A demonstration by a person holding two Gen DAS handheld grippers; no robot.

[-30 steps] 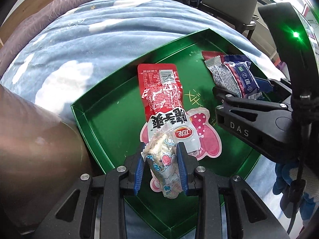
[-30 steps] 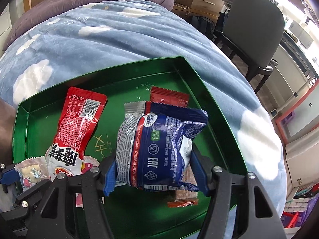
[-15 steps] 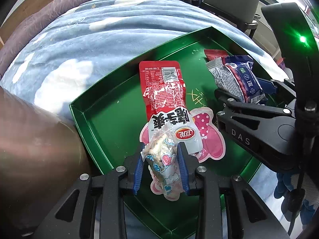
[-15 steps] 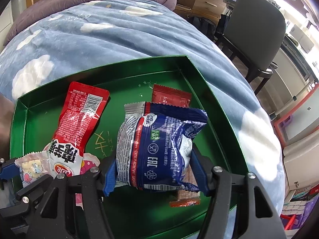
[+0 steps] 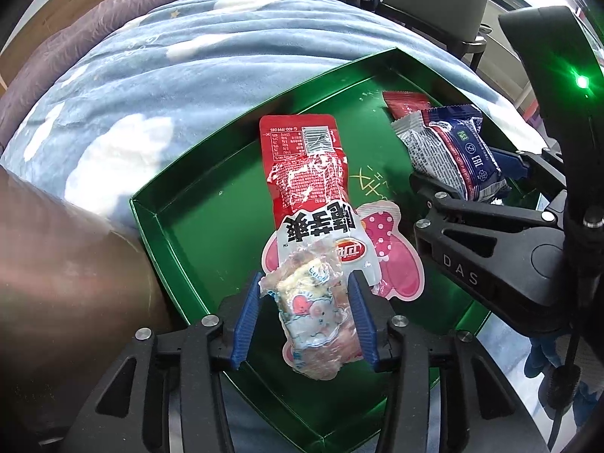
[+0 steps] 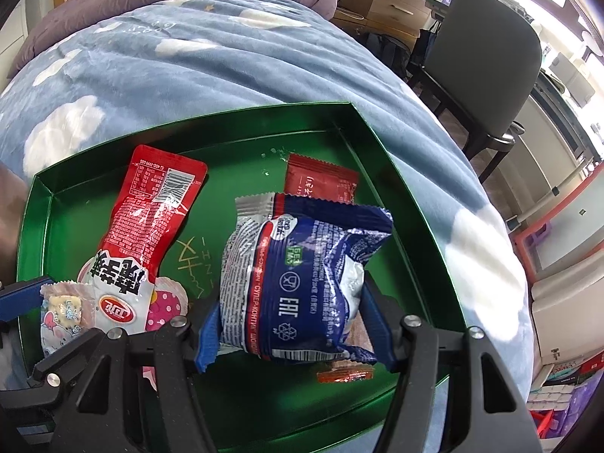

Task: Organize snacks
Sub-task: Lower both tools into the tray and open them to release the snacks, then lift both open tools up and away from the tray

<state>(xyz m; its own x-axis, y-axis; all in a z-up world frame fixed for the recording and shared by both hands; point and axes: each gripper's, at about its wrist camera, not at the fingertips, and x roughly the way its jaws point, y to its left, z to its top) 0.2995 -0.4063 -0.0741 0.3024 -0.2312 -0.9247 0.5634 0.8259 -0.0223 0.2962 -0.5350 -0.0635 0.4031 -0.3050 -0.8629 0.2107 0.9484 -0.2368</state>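
Note:
A green tray lies on a blue cloud-print blanket. My left gripper stands over the tray's near left edge with jaws parted, a small clear pink-printed biscuit packet loosely between them. My right gripper is shut on a blue and silver snack pack above the tray's right half. A long red and white packet lies on a pink polka-dot packet. A red sachet lies under the blue pack.
The blue blanket covers the bed around the tray. A dark chair and wooden drawers stand beyond the bed to the right. A brown blurred surface fills the left of the left wrist view.
My left gripper's jaws have opened wider around the small biscuit packet. The right gripper still holds the blue pack, almost unmoved.

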